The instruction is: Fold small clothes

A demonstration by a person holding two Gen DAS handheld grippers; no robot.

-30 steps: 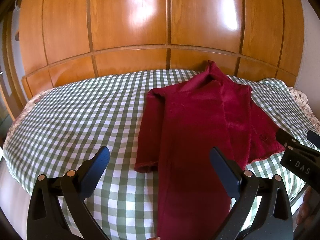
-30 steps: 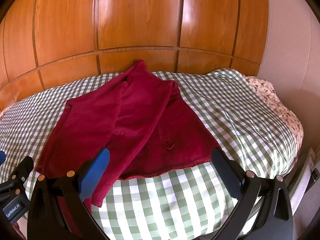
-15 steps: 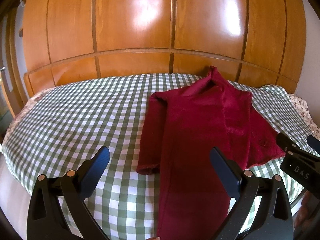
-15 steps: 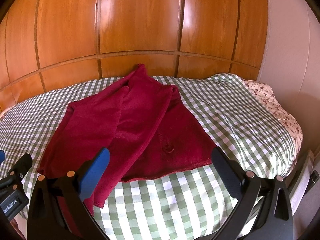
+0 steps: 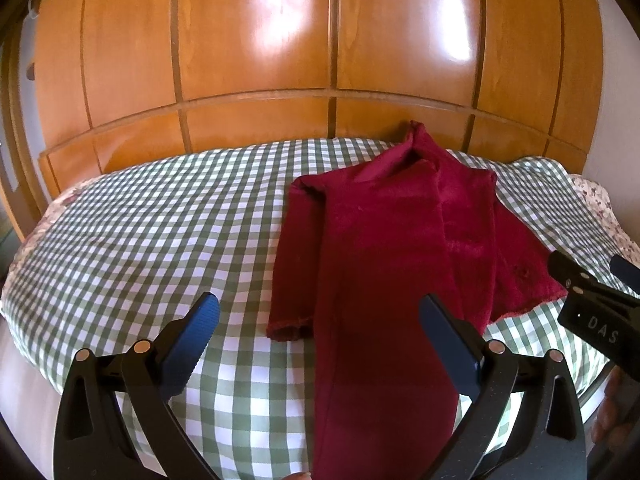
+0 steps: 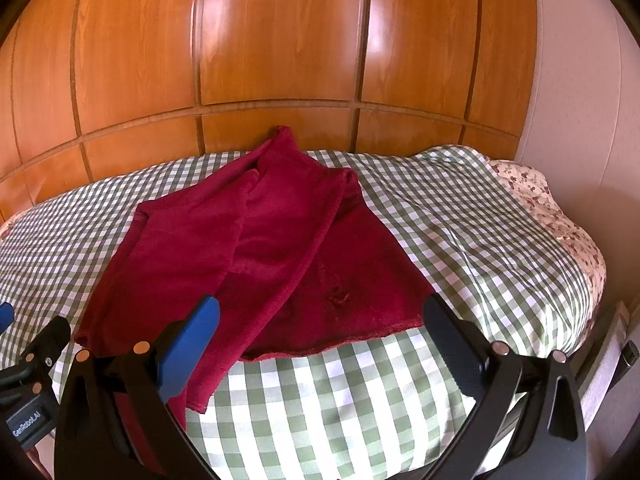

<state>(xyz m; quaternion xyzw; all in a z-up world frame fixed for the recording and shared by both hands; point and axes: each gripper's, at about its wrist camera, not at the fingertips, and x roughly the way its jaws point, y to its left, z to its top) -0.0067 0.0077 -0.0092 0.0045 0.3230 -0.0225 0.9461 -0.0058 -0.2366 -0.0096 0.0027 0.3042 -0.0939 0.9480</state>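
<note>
A dark red garment [image 5: 384,248] lies partly folded on a green-and-white checked bed cover [image 5: 152,240]; its long near part runs off the bed's front edge. It also shows in the right wrist view [image 6: 256,248], with its hem near the front. My left gripper [image 5: 320,320] is open and empty, hovering above the garment's near part. My right gripper [image 6: 320,320] is open and empty above the hem. The right gripper also shows at the right edge of the left wrist view [image 5: 592,304], and the left gripper at the left edge of the right wrist view [image 6: 28,364].
A wooden panelled wall [image 5: 328,48] stands right behind the bed. A floral sheet [image 6: 560,216] shows at the bed's right end, next to a pale wall [image 6: 580,80]. The checked cover [image 6: 480,248] lies bare to the right of the garment.
Both grippers have drawn back and tilted up slightly, so the garment sits a little lower in both views. The garment has not moved. Both grippers stay open.
</note>
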